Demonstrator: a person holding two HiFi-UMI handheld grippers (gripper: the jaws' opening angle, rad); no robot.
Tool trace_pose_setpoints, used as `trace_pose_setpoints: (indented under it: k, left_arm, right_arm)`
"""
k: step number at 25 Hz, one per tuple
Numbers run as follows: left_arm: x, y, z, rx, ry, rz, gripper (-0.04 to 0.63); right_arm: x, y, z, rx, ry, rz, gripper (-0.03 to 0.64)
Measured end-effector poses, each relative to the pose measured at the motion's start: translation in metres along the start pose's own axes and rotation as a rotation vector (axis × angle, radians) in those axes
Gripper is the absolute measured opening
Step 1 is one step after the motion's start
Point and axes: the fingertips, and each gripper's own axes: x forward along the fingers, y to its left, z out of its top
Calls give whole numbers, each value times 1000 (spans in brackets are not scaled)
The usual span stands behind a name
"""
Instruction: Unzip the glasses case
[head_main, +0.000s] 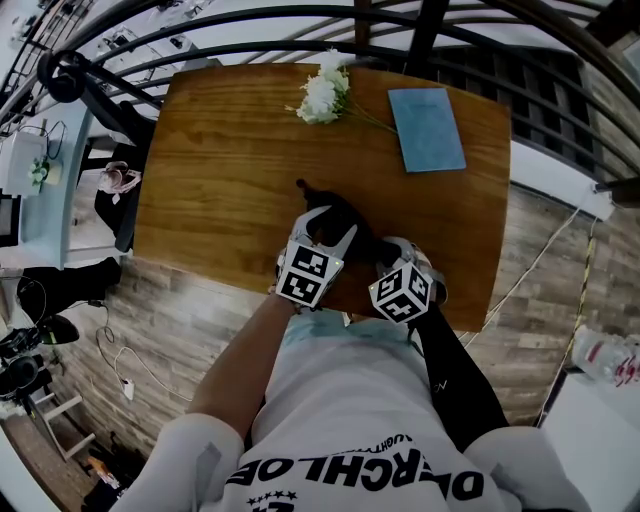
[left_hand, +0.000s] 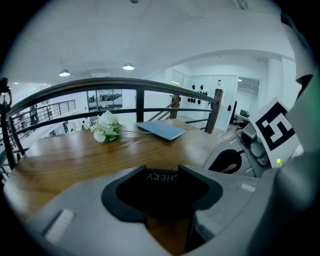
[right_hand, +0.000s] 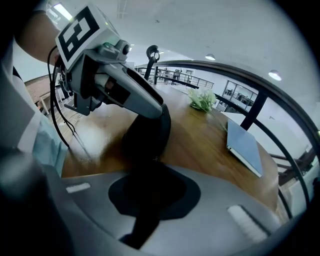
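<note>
Noted: left gripper (left_hand: 160, 181) jaws clamped on the glasses case (right_hand: 147, 136), right gripper (right_hand: 152, 186) jaws pinched together on a thin dark tab (right_hand: 142, 225) (presumably the zip pull), so hold the case steady and draw along the track.

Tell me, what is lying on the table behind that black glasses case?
Behind the glasses case, farther across the table, lie white flowers and a blue booklet. The wood directly under the case is covered.
</note>
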Motion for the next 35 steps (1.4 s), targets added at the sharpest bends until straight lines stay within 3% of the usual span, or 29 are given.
trace_pose_setpoints:
  k: [11, 16, 19, 22, 25, 27, 35]
  left_arm:
    - [1, 0, -1, 1, -5, 2, 206]
    - [-4, -4, -1, 7, -7, -4, 210]
    - [-16, -18, -9, 61, -10, -11, 270]
    - [-18, -24, -14, 84, -36, 64, 305]
    - [-13, -34, -18, 151, 7, 66, 402]
    - [-12, -39, -23, 205, 42, 79, 414]
    - [-14, -31, -35, 255, 125, 104, 442]
  right_arm:
    - [6, -10, 6, -79, 15, -24, 31]
    - [3, -6, 4, -31, 9, 14, 31]
    - [0, -3, 5, 6, -6, 46, 31]
    - [-1, -3, 2, 37, -20, 65, 31]
    - [-1, -4, 0, 75, -15, 66, 31]
    - [-2, -2, 1, 90, -20, 75, 31]
    - [-5, 9, 4, 88, -36, 117, 31]
